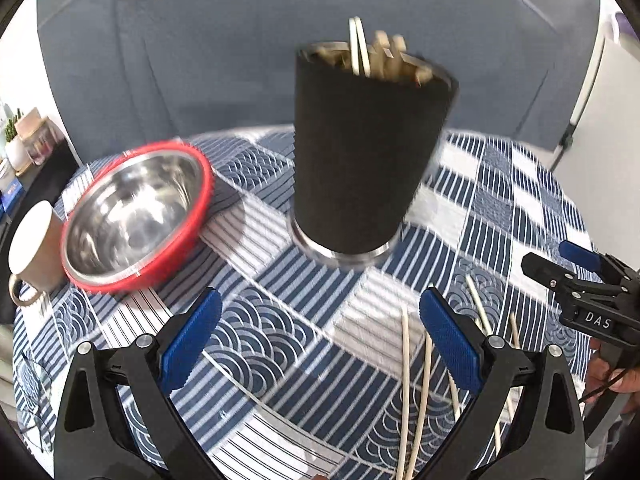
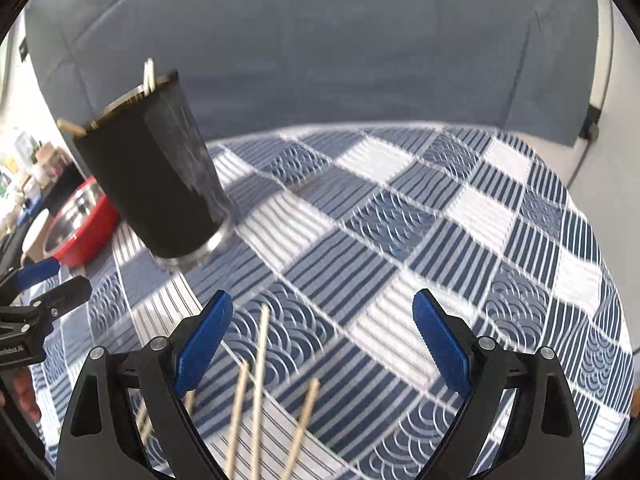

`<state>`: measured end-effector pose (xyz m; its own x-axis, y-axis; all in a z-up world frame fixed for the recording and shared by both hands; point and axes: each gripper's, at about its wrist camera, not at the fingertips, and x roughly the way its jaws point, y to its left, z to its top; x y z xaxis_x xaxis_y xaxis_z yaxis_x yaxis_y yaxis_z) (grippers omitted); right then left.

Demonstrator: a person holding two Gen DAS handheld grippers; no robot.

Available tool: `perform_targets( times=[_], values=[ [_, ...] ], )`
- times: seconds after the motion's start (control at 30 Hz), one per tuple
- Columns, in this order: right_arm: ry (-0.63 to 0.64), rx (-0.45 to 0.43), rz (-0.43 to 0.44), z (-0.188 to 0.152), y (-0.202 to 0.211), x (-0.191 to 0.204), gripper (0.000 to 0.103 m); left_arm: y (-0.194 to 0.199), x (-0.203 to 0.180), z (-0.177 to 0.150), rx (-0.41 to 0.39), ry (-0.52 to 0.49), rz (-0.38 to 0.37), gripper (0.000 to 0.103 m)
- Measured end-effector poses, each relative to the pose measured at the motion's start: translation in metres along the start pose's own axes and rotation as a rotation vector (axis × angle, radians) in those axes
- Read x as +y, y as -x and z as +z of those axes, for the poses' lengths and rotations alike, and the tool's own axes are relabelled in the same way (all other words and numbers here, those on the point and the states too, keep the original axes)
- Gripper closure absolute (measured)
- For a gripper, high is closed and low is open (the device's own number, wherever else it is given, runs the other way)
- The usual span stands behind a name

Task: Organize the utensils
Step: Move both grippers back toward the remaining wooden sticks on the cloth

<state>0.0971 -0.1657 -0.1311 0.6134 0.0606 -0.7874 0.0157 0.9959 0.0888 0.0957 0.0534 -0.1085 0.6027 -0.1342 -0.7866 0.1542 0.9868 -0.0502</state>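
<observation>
A black cup (image 1: 360, 160) with a metal base stands on the patterned tablecloth and holds several wooden utensils and chopsticks. It also shows in the right wrist view (image 2: 160, 184), at the left. Loose chopsticks (image 1: 412, 392) lie on the cloth near me; they also show in the right wrist view (image 2: 260, 392). My left gripper (image 1: 320, 344) is open and empty, short of the cup. My right gripper (image 2: 324, 344) is open and empty above the loose chopsticks. The right gripper also appears at the right edge of the left wrist view (image 1: 560, 268).
A red-rimmed steel bowl (image 1: 136, 212) and a paper cup (image 1: 36, 248) sit at the left. The blue and white checked tablecloth (image 2: 440, 220) covers a round table. A grey sofa (image 1: 240, 60) stands behind. The left gripper shows at the left edge of the right wrist view (image 2: 44, 284).
</observation>
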Motion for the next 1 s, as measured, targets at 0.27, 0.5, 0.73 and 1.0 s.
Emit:
perform_targets(
  times=[0.27, 0.5, 0.73, 1.0],
  values=[
    [0.006, 0.071, -0.023, -0.028, -0.006, -0.008, 0.016, -0.020, -0.013, -0.026, 0.102, -0.038, -0.003, 0.006],
    [0.037, 0.105, -0.027, -0.047, -0.007, -0.009, 0.016, -0.030, -0.018, -0.034, 0.159, -0.054, -0.007, 0.006],
    [0.053, 0.137, -0.026, -0.061, -0.009, -0.010, 0.016, -0.041, -0.023, -0.039, 0.205, -0.092, 0.010, 0.006],
    [0.081, 0.145, -0.040, -0.070, -0.012, -0.012, 0.016, -0.051, -0.025, -0.041, 0.252, -0.097, 0.018, 0.006]
  ],
)
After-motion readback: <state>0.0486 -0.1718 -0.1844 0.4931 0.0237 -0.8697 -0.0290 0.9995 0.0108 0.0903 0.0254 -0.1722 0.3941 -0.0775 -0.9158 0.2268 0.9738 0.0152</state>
